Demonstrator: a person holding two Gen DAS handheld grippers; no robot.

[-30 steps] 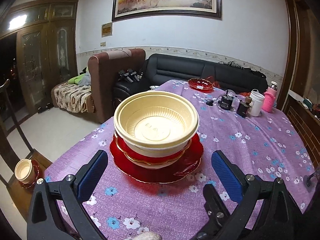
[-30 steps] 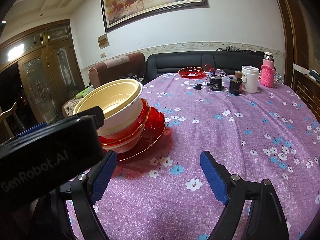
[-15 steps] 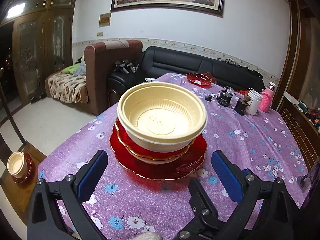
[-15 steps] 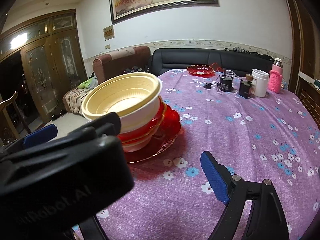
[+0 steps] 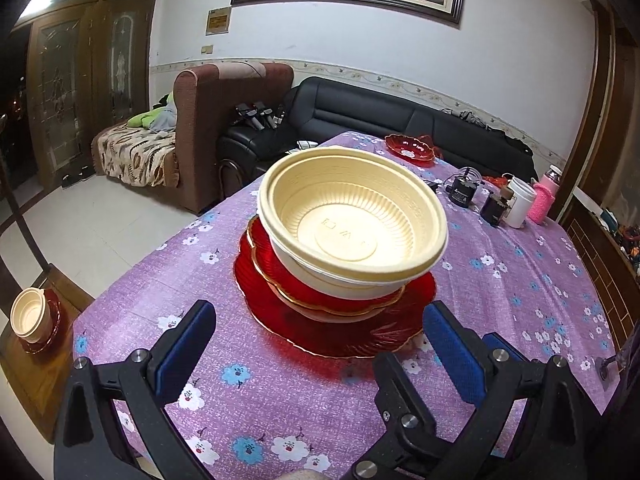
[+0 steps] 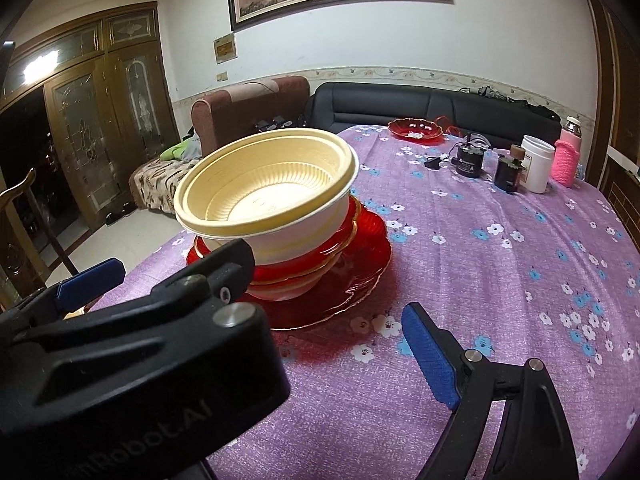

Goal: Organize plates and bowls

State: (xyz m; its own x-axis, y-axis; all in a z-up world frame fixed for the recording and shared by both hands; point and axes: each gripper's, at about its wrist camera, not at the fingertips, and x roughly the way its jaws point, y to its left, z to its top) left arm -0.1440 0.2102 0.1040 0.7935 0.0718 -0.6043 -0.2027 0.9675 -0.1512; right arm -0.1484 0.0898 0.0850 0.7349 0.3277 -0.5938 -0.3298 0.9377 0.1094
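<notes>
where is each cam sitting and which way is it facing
Left wrist: on the left tongs, looking forward and down at the bowl stack; both blue pads show, open.
Right wrist: on the right tongs, beside and behind the left tongs, whose body blocks its left pad.
Shared: stack, red plate, purple tablecloth.

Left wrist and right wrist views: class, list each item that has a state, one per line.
Cream bowl: upright, empty, topmost on stack.
Large red plate: flat, bottom of stack.
Left hand-held gripper: open, empty.
Right hand-held gripper: open.
Far red dish: upright, alone.
</notes>
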